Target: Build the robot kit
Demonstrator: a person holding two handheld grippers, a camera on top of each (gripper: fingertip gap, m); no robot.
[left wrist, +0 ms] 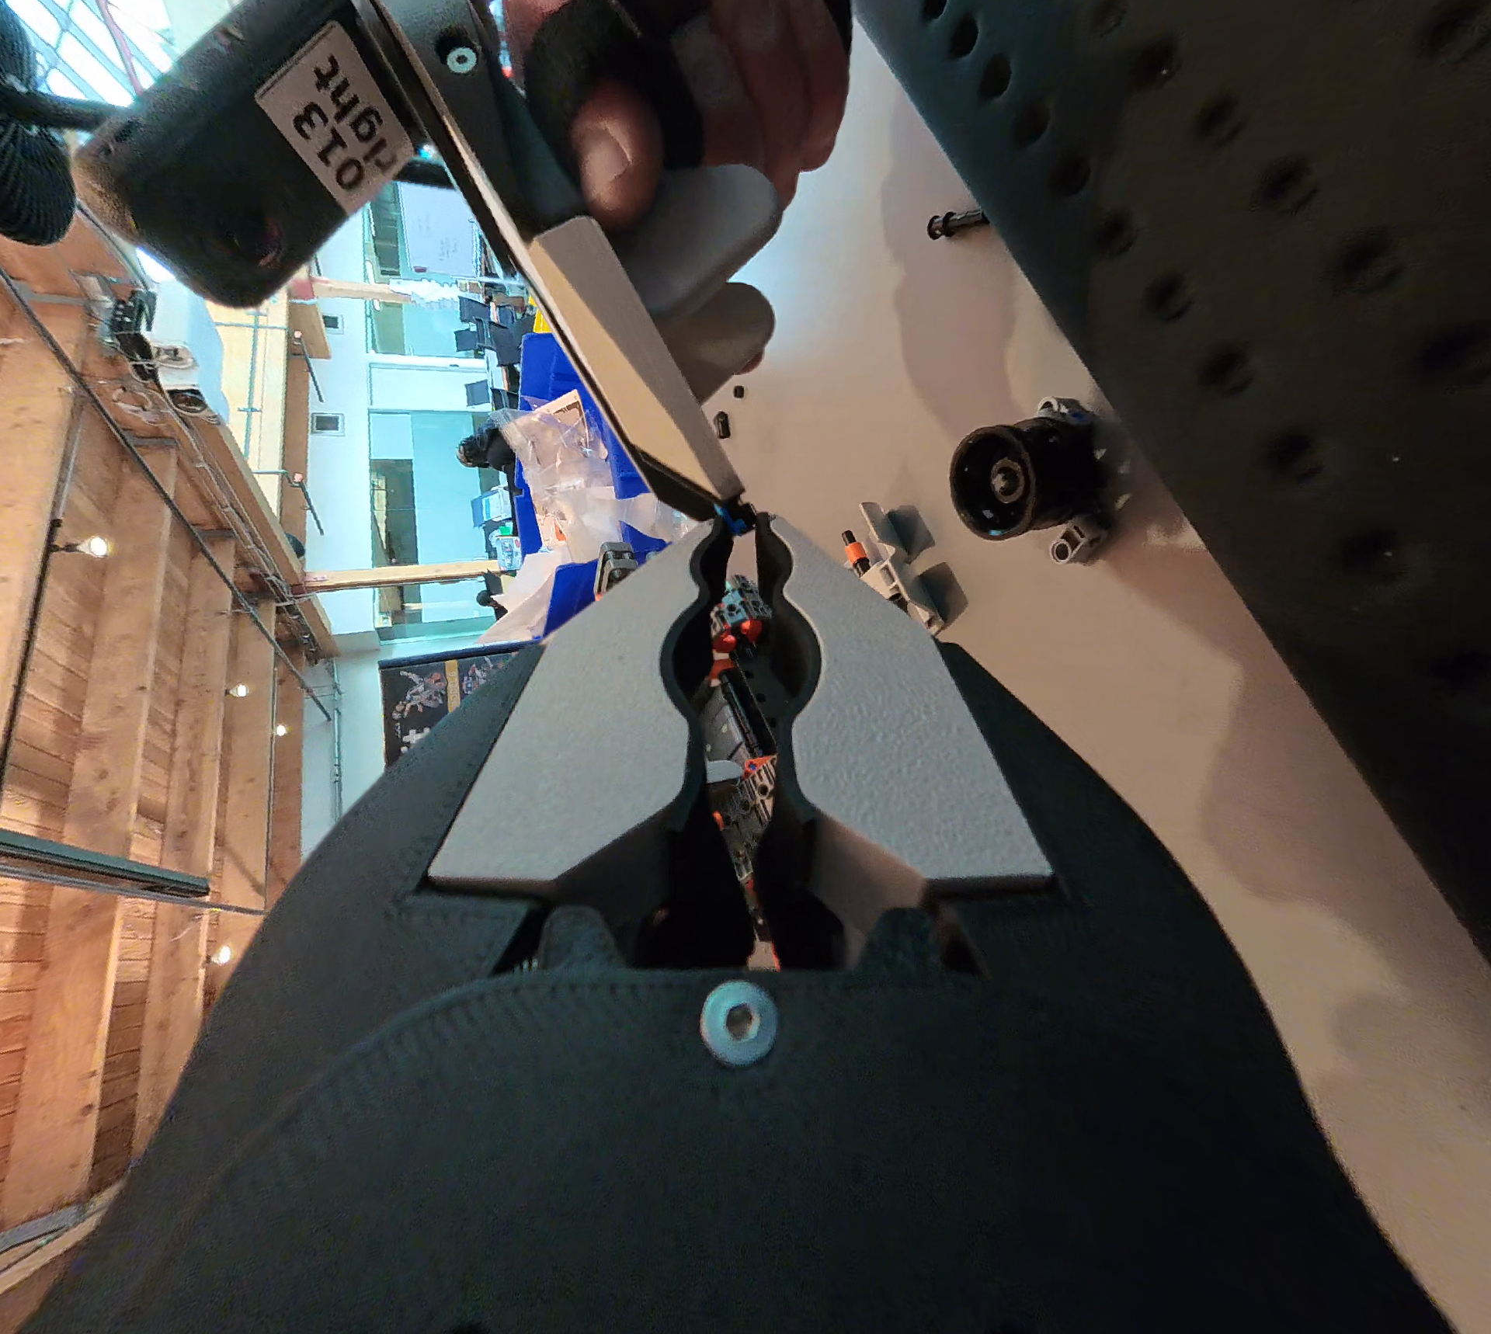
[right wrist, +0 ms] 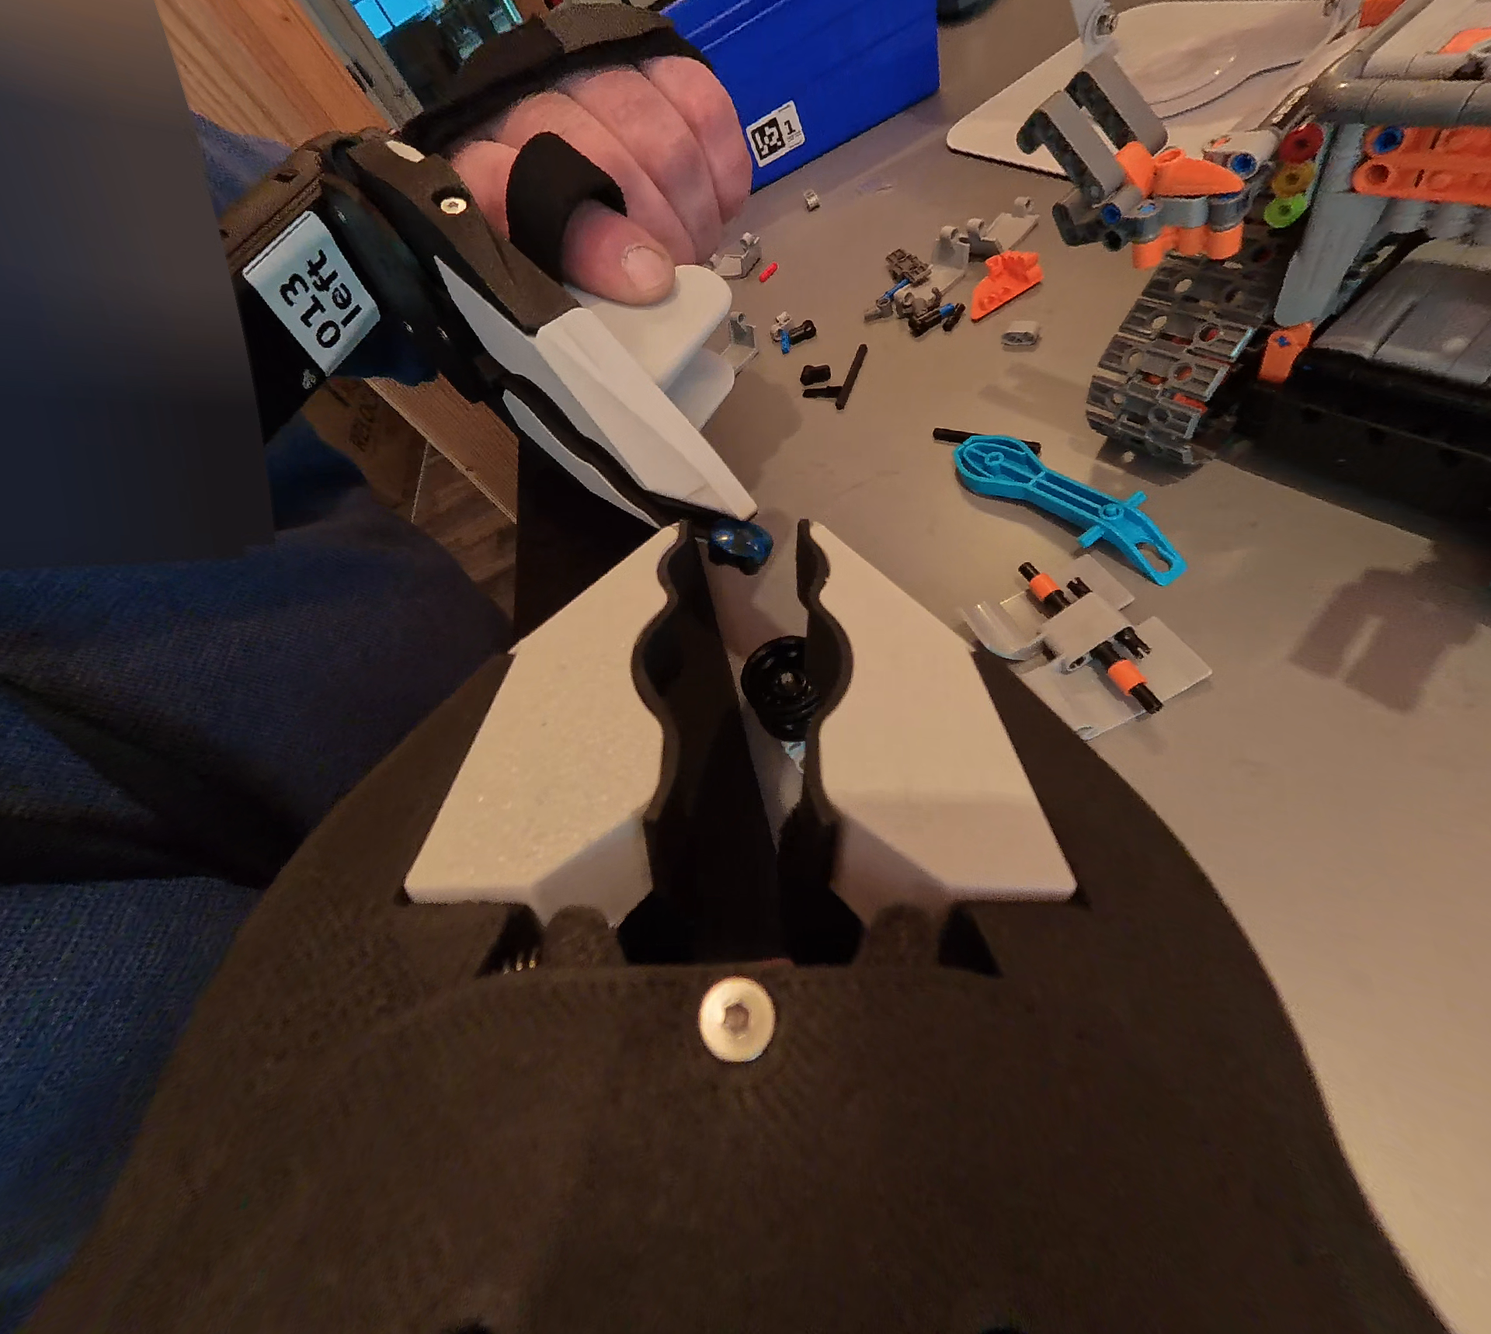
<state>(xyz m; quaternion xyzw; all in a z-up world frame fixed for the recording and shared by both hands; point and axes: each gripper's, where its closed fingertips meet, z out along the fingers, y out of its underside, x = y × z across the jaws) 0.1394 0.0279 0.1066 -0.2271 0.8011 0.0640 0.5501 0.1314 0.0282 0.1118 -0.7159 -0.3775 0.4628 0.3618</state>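
A grey tabletop (right wrist: pixel 1210 932) carries a blue plastic storage bin (right wrist: pixel 807 29) at its far side, with a white sticker on its front. Right of the bin stands a flat white stand base (right wrist: pixel 1129 61). A grey-and-orange tracked brick-built vehicle (right wrist: pixel 1331 263) fills the right edge. Small loose grey, black and orange brick pieces (right wrist: pixel 928 295) lie scattered between bin and vehicle. Nearer lies a teal plastic wrench-shaped tool (right wrist: pixel 1065 501), and just beside it pale grey flat panels joined by a black-and-orange axle (right wrist: pixel 1089 650). A small black rubber wheel (left wrist: pixel 1016 480) rests against a dark perforated panel (left wrist: pixel 1210 166).
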